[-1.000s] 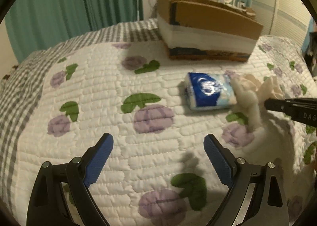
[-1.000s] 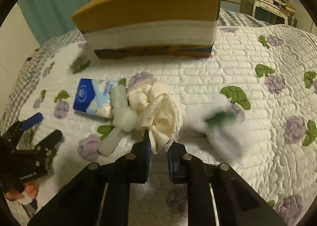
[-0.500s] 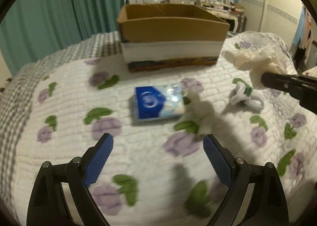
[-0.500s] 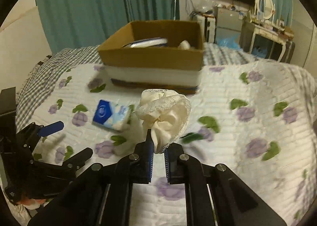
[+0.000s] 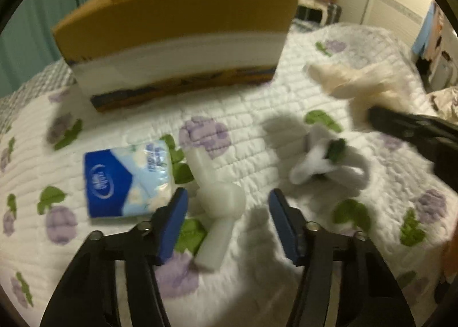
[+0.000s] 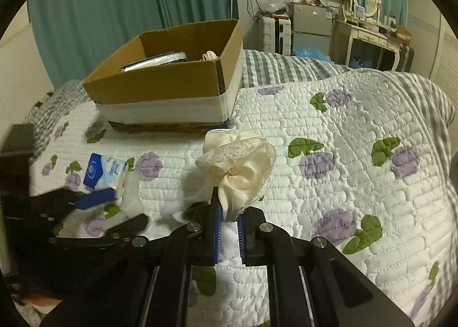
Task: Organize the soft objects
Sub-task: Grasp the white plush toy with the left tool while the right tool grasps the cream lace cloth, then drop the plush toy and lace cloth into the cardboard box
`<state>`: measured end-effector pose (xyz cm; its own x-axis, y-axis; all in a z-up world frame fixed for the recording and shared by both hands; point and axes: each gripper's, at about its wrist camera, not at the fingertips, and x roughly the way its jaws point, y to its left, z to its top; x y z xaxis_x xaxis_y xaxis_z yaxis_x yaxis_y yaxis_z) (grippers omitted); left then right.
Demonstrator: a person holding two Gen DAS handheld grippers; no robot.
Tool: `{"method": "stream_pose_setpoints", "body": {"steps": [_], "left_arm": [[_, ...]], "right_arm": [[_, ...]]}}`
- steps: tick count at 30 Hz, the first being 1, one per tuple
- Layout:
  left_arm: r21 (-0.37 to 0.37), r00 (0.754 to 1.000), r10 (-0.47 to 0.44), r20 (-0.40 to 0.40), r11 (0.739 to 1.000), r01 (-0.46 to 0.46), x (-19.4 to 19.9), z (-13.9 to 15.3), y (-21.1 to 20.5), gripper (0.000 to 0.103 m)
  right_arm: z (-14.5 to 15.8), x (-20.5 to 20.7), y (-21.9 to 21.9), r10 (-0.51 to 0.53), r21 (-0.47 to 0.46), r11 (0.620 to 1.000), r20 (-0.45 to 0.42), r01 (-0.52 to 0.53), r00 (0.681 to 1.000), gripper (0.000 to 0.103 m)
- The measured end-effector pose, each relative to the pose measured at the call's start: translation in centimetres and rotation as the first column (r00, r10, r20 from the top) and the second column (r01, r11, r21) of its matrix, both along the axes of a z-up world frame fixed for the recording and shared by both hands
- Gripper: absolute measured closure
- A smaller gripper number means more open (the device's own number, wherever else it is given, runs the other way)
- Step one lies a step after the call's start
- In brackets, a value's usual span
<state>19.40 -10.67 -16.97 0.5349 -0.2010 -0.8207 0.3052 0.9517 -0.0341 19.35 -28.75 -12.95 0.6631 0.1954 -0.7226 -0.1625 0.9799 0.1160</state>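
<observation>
My right gripper (image 6: 227, 214) is shut on a cream lace scrunchie (image 6: 243, 163) and holds it above the quilt; it also shows in the left wrist view (image 5: 352, 80). My left gripper (image 5: 227, 209) is open, low over a white foam piece (image 5: 220, 201). A blue tissue pack (image 5: 123, 181) lies just left of it, also in the right wrist view (image 6: 104, 173). A white scrunchie with a green part (image 5: 323, 161) lies to the right. An open cardboard box (image 6: 171, 83) stands behind, also in the left wrist view (image 5: 177, 40).
Everything lies on a white quilt with purple flowers (image 6: 357, 183) over a bed. The box holds a silver pack (image 6: 154, 62) and a pale item (image 6: 209, 55). A teal curtain (image 6: 114, 12) and a dresser with mirror (image 6: 369, 29) stand behind the bed.
My left gripper has moved forward and down over the foam piece, and its jaws are narrower. My right gripper has lifted the cream scrunchie higher off the quilt.
</observation>
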Motion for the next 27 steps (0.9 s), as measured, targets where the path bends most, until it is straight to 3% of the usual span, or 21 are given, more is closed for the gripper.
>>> {"method": "stream_pose_setpoints", "body": {"steps": [4,10,16,27], "left_arm": [[-0.012,0.997,0.041,-0.058,0.999,-0.042,1.9,-1.6,0.3,0.070],[-0.061,0.999,0.006,-0.042,0.998,-0.009,0.2,0.1,1.1,0.071],[-0.083,0.999,-0.013,0.044,0.996,0.017,-3.4,4.6,2.0,0.071],[-0.092,0.976,-0.013,0.218,0.995,0.034,-8.1,15.0,4.9,0.071]], "right_arm": [[0.1,0.0,0.1,0.004,0.001,1.000,0.007,-0.004,1.000,0.094],[0.6,-0.8,0.4,0.001,-0.012,1.000,0.025,-0.001,1.000,0.094],[3.1,-3.2,1.2,0.010,0.011,1.000,0.051,-0.011,0.999,0.094],[13.1,-8.9,3.7,0.055,-0.006,0.998,0.200,-0.055,0.978,0.094]]}}
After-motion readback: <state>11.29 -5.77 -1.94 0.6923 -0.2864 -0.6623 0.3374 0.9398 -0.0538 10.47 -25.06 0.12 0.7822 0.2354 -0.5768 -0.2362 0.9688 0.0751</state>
